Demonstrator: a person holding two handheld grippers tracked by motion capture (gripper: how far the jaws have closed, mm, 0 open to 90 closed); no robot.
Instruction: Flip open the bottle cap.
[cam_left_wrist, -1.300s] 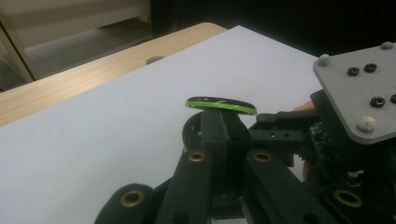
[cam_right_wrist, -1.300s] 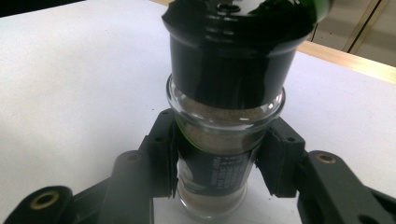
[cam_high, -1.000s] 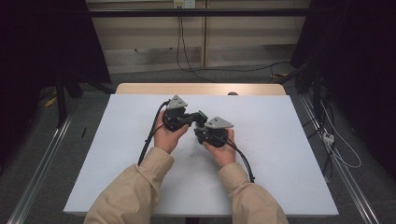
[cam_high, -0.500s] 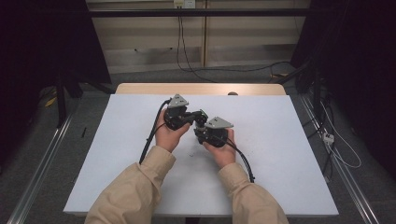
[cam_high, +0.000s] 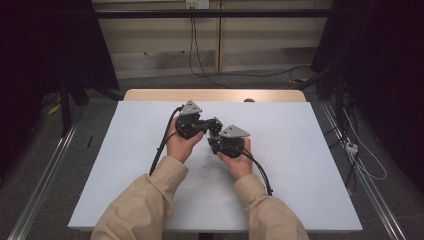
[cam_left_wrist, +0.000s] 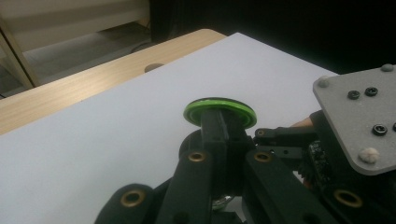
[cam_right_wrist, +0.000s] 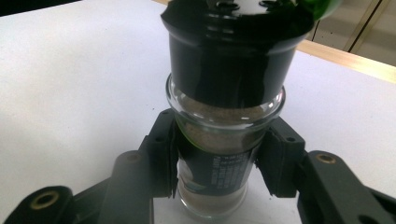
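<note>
Jar (cam_right_wrist: 219, 154) of powder is clamped in the right hand-held gripper (cam_high: 226, 142), its green-rimmed lid (cam_left_wrist: 219, 112) pinched by the left hand-held gripper (cam_high: 207, 125); lid not yet removed.

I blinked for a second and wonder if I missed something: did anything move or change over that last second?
Nothing visibly changed. The right gripper still clamps the glass jar, the left gripper stays shut at its green-rimmed lid, and both hands hold the same spot above the table.
</note>
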